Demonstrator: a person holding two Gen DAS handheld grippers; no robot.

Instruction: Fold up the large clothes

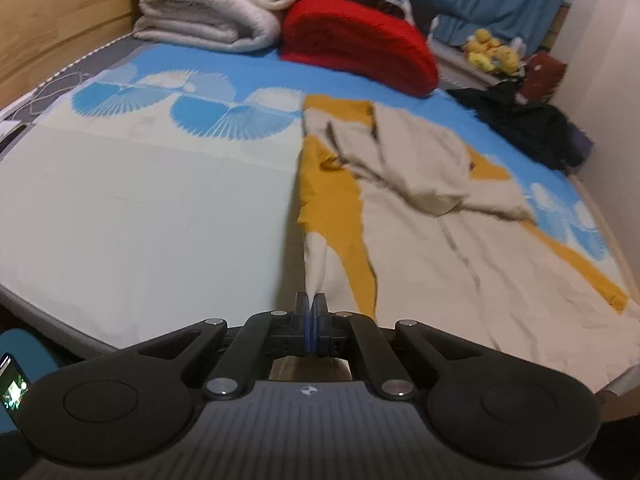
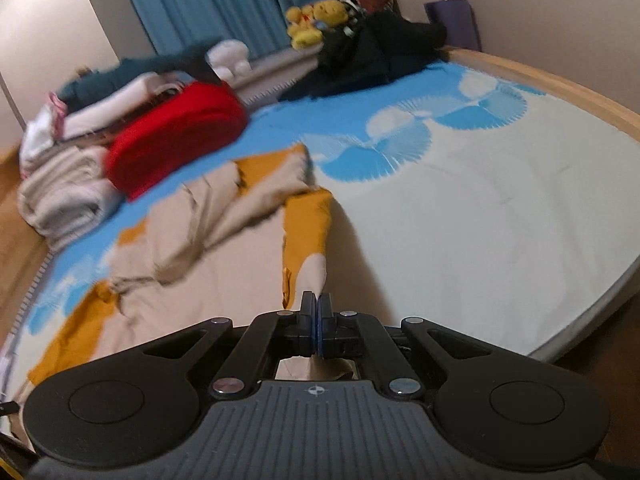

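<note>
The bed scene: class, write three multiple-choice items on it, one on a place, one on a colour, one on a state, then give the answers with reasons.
1. Where does the red cushion lie?
A. beside the folded white blankets
B. on the floor
C. on the garment

2. Which colours does the garment show?
A. green and pink
B. beige and mustard
C. black only

3. How is the left gripper?
A. open above the bed
B. shut on nothing
C. shut on the garment

Answers: 1 A, it sits next to the blankets at the bed's far end. 2 B, beige cloth with mustard panels. 3 C, cloth rises pinched from between its closed fingers.
</note>
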